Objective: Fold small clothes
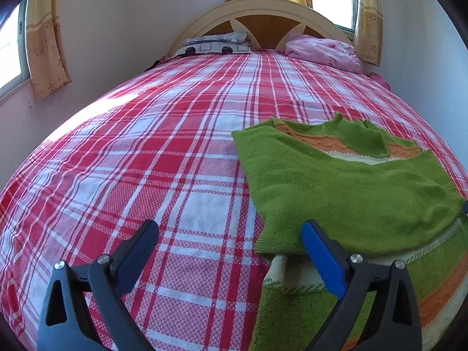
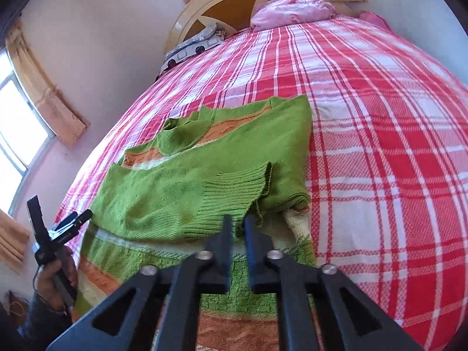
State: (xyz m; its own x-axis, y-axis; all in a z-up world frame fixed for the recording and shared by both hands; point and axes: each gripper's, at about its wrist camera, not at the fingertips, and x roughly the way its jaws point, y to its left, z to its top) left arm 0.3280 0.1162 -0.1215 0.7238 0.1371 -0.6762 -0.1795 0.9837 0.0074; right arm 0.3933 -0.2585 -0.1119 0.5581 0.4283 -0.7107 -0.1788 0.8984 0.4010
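Note:
A green knit sweater (image 1: 336,181) with orange and cream stripes lies on the red plaid bed (image 1: 146,146), its sleeves folded across the body. My left gripper (image 1: 229,228) stands wide open at the sweater's left edge. Its blue-padded right finger is over the folded sleeve and its other finger is over bare sheet, with nothing gripped. In the right wrist view, the sweater (image 2: 190,193) fills the middle. My right gripper (image 2: 238,222) has its jaws close together on the ribbed sleeve cuff (image 2: 234,193). A hand holds the left gripper (image 2: 58,225) at the far left.
At the head of the bed lie a patterned pillow (image 1: 213,45) and a pink bundle of bedding (image 1: 324,51) against a cream headboard (image 1: 263,5). Walls close in on both sides. Plaid sheet (image 2: 380,146) stretches right of the sweater.

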